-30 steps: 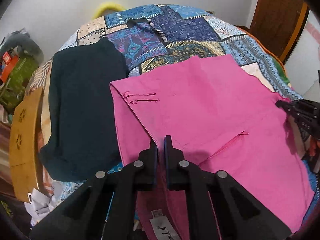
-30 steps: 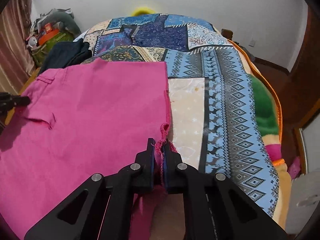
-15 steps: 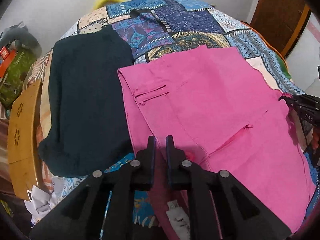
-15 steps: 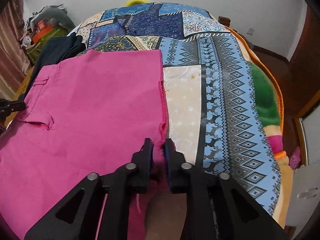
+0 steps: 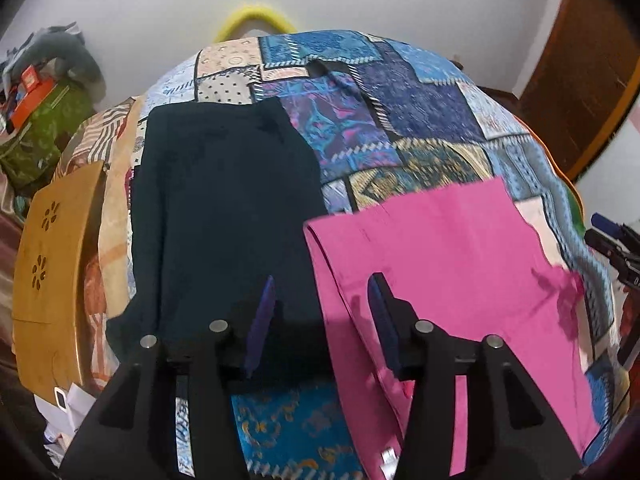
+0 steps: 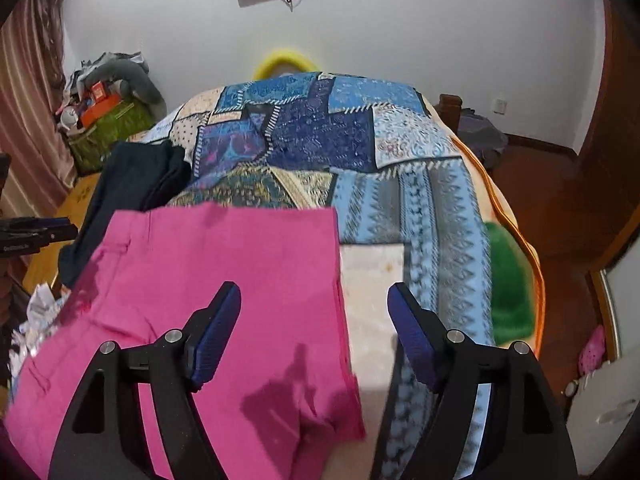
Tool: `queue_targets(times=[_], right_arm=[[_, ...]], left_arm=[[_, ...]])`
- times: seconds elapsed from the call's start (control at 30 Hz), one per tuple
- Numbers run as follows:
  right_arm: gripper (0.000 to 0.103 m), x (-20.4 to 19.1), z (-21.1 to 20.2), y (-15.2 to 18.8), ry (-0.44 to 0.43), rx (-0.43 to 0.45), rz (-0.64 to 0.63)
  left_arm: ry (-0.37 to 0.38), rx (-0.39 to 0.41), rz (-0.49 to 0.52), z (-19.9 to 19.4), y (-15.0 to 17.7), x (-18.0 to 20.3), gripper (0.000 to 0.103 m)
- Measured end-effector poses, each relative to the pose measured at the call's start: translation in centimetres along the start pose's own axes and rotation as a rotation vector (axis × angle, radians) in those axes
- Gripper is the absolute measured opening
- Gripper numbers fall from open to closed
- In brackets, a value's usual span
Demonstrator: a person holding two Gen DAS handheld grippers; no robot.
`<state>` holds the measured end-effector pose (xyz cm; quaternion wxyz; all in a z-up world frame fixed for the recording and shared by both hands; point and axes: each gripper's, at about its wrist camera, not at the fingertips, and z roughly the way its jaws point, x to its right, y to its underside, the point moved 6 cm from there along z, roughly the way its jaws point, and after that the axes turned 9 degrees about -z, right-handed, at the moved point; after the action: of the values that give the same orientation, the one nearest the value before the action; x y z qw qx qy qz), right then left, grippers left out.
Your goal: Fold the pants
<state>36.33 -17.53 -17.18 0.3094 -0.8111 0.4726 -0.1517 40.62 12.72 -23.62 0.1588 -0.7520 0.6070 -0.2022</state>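
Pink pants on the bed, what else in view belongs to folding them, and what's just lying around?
Part of the job:
pink pants, lying flat on the patchwork bedspread
left tongs, open above them
right tongs, open above them

Just lying about:
dark folded garment beside the pants
green bag by the wall
wooden board
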Motion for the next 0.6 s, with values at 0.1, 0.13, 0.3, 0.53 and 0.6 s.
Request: queue_targets(times=[0.1, 0.13, 0.3, 0.53, 0.6], right_arm=[[0.073, -0.4, 1.8, -1.0, -0.009, -0.012, -0.006], [0.073, -0.5, 2.2, -1.2, -0.011, -0.018, -0.009], [0.073, -0.4, 6.2, -2.3, -0.013, -0.072, -0.024], [0.072, 0.8, 11.0, -3.7, 0.006, -0.134, -0.028], [0.064, 0.9, 12.3, -3.9, 0.002, -0.146, -0.016]], left_arm=[[0.008, -0.011, -0.022, 1.2, -1.0, -0.5, 0.049], [0.009, -0.016, -0.025, 1.5, -1.1, -0.6, 0.049], [0.015, -0.051, -0.028, 4.1, -1.4, -0.6, 0.049], [0.033, -0.089, -0.019, 7.0, -1.3, -0.1, 0.039], [0.059, -0.105, -0.027, 7.7, -1.2, 0.0, 0.029]])
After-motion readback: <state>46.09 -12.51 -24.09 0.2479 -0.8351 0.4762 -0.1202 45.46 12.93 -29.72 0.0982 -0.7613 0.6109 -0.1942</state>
